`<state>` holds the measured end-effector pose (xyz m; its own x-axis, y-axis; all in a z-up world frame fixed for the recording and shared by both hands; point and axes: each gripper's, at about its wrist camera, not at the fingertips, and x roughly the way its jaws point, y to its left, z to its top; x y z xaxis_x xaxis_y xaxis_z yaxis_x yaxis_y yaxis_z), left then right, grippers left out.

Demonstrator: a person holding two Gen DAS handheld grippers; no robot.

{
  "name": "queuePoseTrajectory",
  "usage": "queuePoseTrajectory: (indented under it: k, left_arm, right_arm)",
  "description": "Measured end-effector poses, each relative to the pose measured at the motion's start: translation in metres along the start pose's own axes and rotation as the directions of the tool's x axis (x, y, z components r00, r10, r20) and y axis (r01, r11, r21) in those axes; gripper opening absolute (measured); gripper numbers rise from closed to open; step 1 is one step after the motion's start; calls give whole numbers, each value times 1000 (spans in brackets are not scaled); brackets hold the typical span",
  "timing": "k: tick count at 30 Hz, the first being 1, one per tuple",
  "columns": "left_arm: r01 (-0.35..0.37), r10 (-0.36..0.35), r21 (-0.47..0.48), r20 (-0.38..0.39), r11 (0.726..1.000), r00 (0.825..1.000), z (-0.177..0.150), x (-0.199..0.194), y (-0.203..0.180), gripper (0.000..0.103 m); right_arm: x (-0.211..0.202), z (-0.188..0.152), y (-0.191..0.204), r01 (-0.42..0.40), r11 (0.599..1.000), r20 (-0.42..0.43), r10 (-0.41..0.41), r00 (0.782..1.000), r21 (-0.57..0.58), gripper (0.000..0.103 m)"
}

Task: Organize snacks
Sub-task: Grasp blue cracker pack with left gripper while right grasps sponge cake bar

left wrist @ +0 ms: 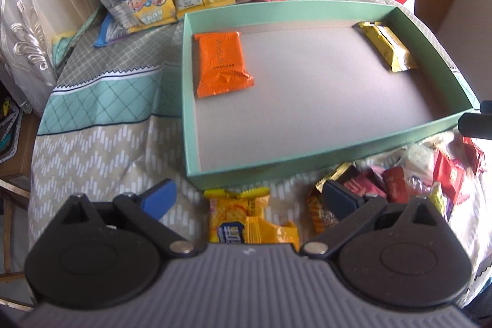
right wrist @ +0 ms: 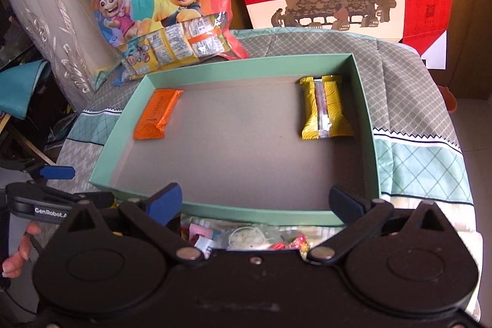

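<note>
tongs (left wrist: 249, 199): black arms | blue fingertips (left wrist: 160, 199) | silver rivets

mint green box (right wrist: 366, 112), orange packet (right wrist: 158, 114)

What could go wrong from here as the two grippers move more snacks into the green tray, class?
1. The yellow snack packet lies close against the green tray wall, so the open left gripper might nudge the tray.
2. The loose snack pile under the open right gripper is crowded; it may pinch two packets at once.
</note>
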<state>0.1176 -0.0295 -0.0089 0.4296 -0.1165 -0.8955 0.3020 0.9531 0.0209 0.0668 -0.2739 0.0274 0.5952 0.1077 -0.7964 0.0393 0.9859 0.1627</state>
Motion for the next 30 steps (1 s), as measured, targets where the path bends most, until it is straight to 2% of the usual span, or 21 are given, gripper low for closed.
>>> queuePoseTrajectory:
  k: [4, 7, 12, 16, 22, 26, 27, 28, 29, 30]
  left_arm:
    - [42, -41, 14, -36, 999, 998, -31, -3, -7, 103]
    - [57, -52, 64, -67, 996, 996, -52, -5, -17, 103]
    - [64, -52, 120, -95, 991, 994, -77, -8, -28, 103]
    - [83, -70, 136, -98, 987, 993, -85, -10, -34, 103]
    - [113, -96, 148, -116, 983, 989, -92, -8, -41, 102]
    - [108, -92, 141, -118, 984, 989, -91, 0, -44, 92]
    - [114, -99, 140, -107, 984, 989, -91, -1, -45, 81]
    - [123, -110, 141, -98, 982, 989, -91, -3, -46, 75]
    - [135, -123, 138, -92, 981, 988, -91, -4, -47, 63]
    - [150, -139, 133, -87, 980, 986, -91, -5, -47, 45]
  right_arm:
    - [-7, -32, 10, -20, 1000, -27, 20, 999, 1, 103]
    - [-10, -48, 12, -28, 999, -26, 29, 999, 20, 103]
    - [-12, -67, 11, -52, 996, -42, 55, 998, 72, 88]
    - [-11, -83, 16, -69, 995, -78, 75, 994, 74, 72]
    - [-5, -113, 32, -79, 996, -190, 84, 978, 35, 70]
    - [-2, -131, 40, -72, 997, -245, 72, 967, 12, 70]
    - [-2, -134, 42, -70, 998, -250, 69, 966, 3, 70]
    - [-3, -136, 44, -70, 998, -251, 67, 966, -2, 70]
    - [-3, -138, 46, -69, 998, -254, 64, 965, -9, 70]
    - [-4, -139, 48, -66, 998, -257, 61, 965, -12, 70]
